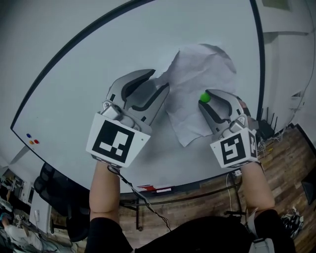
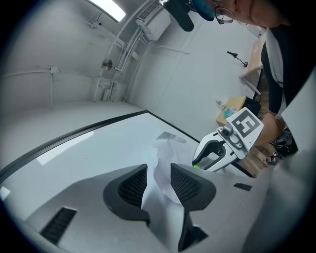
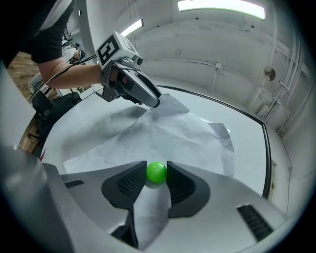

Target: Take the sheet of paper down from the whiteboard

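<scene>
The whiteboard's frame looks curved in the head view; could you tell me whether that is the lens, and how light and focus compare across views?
Head view: wide-angle bending bows the frame of the whiteboard; light even, no glare, sharp. Left gripper view: dark round vignette, ceiling lamp blown out. Right gripper view: same vignette, green ball crisp, shadows on the sheet of paper soft.

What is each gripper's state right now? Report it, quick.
Left gripper: open, with the edge of the sheet of paper between its jaws, not gripped.
Right gripper: closed on the green ball.
</scene>
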A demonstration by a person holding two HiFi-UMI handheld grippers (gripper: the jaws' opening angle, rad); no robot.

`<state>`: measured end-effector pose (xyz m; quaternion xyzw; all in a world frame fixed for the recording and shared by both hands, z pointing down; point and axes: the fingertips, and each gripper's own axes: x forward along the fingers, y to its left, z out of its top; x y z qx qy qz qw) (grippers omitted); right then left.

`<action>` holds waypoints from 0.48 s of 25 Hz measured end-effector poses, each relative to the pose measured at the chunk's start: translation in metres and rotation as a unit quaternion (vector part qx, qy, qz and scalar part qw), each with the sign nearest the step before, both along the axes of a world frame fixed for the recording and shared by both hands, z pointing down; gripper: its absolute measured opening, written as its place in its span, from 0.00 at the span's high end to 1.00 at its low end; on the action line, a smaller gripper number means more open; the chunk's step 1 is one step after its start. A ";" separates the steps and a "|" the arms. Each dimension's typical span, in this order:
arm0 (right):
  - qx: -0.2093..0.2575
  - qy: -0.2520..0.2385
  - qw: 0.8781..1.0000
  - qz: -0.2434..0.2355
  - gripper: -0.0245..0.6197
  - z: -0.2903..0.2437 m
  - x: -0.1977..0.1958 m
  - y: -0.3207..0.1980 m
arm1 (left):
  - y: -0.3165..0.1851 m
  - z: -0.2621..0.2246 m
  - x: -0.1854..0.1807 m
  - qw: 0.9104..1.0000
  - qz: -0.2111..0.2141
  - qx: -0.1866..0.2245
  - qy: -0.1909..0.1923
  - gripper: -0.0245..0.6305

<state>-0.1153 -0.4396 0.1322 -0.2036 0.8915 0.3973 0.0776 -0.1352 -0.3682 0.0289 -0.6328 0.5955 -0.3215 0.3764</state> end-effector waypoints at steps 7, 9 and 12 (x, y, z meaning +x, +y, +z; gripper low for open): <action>0.000 0.012 1.000 0.003 0.76 0.000 0.000 -0.001 | -0.012 -0.005 -0.005 0.999 -0.026 0.025 -0.010 0.88; -0.002 0.011 1.000 -0.001 0.76 -0.001 0.000 -0.001 | -0.014 -0.005 -0.005 0.999 -0.033 0.032 -0.018 0.92; -0.005 0.015 1.000 -0.003 0.76 0.000 -0.003 -0.001 | -0.016 -0.002 -0.014 0.999 -0.032 0.037 0.001 0.94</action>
